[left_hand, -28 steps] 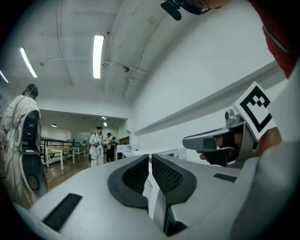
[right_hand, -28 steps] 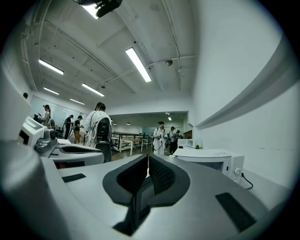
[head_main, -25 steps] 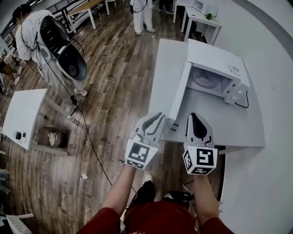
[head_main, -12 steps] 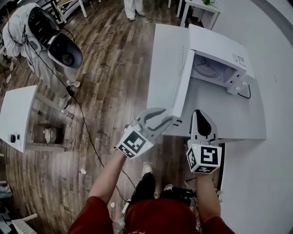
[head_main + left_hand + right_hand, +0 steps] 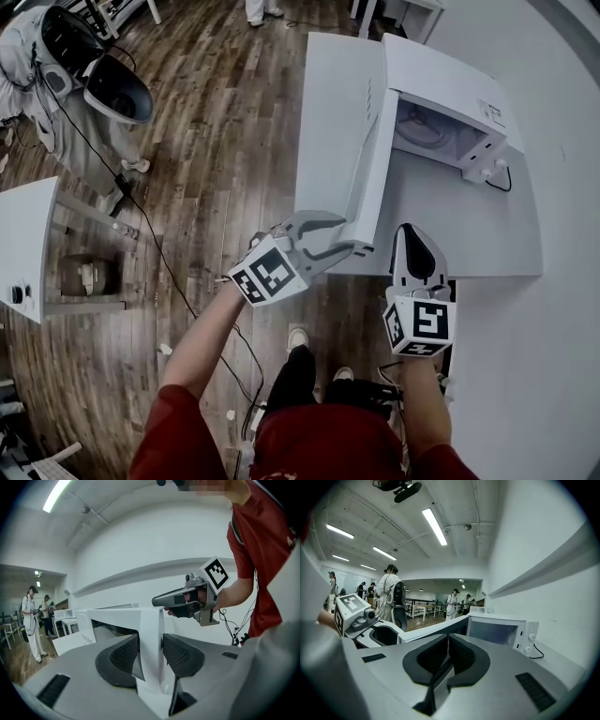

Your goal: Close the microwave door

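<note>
Microwave door (image 5: 150,634) base hidden behind left gripper fingers (image 5: 123,656), microwave knobs (image 5: 527,649) too small to read

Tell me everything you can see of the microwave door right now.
The microwave door is white, smooth like plastic or painted metal, with a dark window panel. It stands wide open, upright, swung out from the microwave over the white table. Its free edge sits inside the left claw, whose jaws have just been opening; whether the pads touch it I cannot tell.
</note>
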{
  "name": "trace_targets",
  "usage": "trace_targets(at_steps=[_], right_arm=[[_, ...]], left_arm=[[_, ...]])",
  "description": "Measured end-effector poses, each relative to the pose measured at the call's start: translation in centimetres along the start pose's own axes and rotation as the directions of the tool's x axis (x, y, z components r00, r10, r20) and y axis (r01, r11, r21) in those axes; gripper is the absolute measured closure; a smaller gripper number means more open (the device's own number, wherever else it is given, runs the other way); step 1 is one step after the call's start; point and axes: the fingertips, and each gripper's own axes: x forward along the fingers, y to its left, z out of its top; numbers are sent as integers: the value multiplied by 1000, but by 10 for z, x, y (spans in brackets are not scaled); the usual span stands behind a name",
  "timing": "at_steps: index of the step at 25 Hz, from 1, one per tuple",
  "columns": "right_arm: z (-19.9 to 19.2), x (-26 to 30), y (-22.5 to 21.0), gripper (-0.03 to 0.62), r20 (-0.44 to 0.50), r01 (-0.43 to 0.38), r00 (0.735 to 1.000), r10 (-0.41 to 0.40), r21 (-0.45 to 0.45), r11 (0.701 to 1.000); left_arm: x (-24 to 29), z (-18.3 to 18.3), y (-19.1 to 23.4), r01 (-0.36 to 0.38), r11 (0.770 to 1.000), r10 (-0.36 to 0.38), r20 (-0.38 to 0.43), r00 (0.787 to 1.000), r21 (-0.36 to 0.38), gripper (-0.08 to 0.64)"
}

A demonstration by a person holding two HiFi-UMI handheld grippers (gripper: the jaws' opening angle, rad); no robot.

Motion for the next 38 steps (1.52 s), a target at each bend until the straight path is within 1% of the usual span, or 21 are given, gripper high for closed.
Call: trace_targets(at_steps=[4,9,15,21,26,30,34,38], right_arm=[[-4,2,-5,563,-9,11,1000,-11,5,1000],[-5,-1,-11,563,-7,28,1000,-28,6,1000],[-2,-14,-19,563,1,74,997,-74,11,997],[-8,-30,-38,563,4,113,994,-113,29,993],[-11,-42,-65,563,18,137,990,-138,51,989],[-14,-47,-89,563,30,131,991,-133,64,989],[-16,-53,-114,563,42,116,992,-120,75,990],[-21,-58,-145,563,43,104,993,-108,76,992]], left_arm=[[5,0,-1,38,999,-38,3,999,5,391],[9,1,-2,64,998,-64,-9,998,10,394],[16,4,-9,99,995,-99,-5,995,8,397],[36,9,-21,112,994,-112,-11,994,4,401],[59,16,-30,93,996,-93,-16,995,-2,403],[82,21,-37,70,998,-70,-26,997,-11,403],[106,28,-43,30,999,-31,-29,999,-24,405],[133,36,-48,-24,999,23,-20,1000,-46,407]])
